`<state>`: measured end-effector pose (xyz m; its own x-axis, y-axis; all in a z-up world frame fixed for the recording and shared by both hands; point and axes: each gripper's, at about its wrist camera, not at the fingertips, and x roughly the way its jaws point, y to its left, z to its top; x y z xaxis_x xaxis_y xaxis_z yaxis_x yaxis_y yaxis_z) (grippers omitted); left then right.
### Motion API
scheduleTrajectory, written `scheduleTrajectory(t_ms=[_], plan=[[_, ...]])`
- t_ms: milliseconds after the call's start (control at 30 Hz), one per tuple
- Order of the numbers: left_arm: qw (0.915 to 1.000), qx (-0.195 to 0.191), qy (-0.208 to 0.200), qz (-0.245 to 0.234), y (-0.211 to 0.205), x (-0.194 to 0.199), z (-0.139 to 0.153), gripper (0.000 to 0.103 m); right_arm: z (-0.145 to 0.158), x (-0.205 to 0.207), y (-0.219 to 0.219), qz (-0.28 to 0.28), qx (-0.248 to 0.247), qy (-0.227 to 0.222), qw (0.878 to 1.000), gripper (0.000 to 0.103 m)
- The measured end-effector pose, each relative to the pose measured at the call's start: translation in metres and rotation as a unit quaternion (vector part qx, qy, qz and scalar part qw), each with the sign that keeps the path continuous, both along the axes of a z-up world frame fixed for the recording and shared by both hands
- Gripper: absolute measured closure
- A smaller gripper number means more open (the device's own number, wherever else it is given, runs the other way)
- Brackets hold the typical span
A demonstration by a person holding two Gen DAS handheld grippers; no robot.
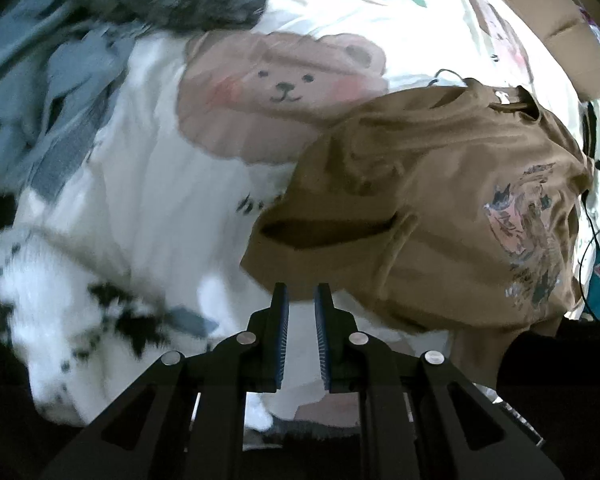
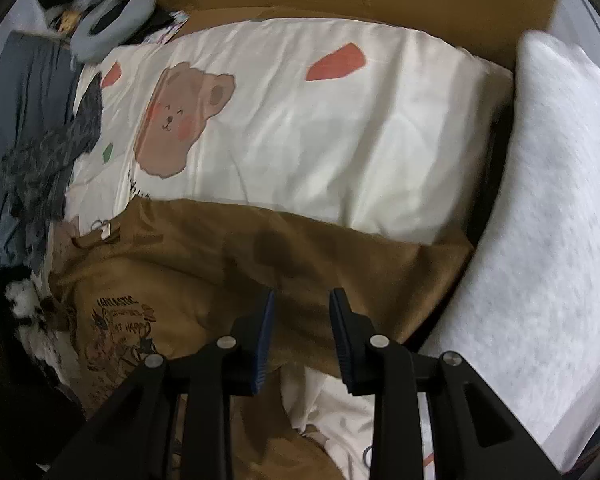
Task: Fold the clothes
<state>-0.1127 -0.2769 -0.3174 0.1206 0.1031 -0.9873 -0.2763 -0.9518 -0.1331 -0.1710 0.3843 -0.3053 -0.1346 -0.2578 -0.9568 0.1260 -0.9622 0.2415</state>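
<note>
A brown T-shirt point(image 1: 440, 208) with a printed graphic lies rumpled on a cream bedspread with bear prints point(image 1: 148, 184). In the left wrist view its sleeve opening faces my left gripper point(image 1: 301, 294), which hovers just short of the sleeve hem, open by a narrow gap with nothing between the blue pads. In the right wrist view the same brown T-shirt point(image 2: 260, 256) spreads across the bedspread point(image 2: 300, 120), collar to the left. My right gripper point(image 2: 302, 300) stands open over the shirt's lower body, holding nothing.
A white garment with black marks point(image 1: 60, 320) lies left of the left gripper. Blue and grey clothes point(image 1: 60, 72) pile at the far left. A white pillow point(image 2: 548, 220) lies at the right, and grey-blue clothes point(image 2: 40, 128) sit left of the bedspread. Cables point(image 1: 588, 208) hang at the right.
</note>
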Motion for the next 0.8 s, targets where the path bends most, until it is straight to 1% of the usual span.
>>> scheduleTrajectory(t_ms=[67,300,367,433,567,667,800], plan=[[0.9999,0.003,0.004,-0.013,0.007,-0.008,-0.002,0.09,-0.002,-0.006,-0.004,0.013,0.005,0.001,1.0,0.077],[0.9994,0.009,0.016,-0.028,0.024,-0.032,-0.012,0.09,-0.019,-0.033,-0.026,0.073,0.021,0.007,0.997,0.077],[0.9992,0.011,0.02,-0.033,0.029,-0.039,-0.015,0.09,-0.027,-0.042,-0.034,0.094,0.032,0.01,0.995,0.077],[0.999,0.013,0.023,-0.037,0.034,-0.046,-0.018,0.09,-0.037,-0.052,-0.042,0.104,0.03,0.006,0.994,0.077],[0.9984,0.017,0.03,-0.046,0.044,-0.059,-0.024,0.09,-0.052,-0.065,-0.06,0.135,0.042,0.007,0.99,0.077],[0.9979,0.019,0.034,-0.051,0.051,-0.069,-0.028,0.09,-0.064,-0.071,-0.071,0.158,0.069,0.005,0.985,0.077],[0.9984,0.022,0.027,-0.046,0.052,-0.07,-0.037,0.09,-0.074,-0.073,-0.08,0.178,0.084,0.0,0.98,0.077]])
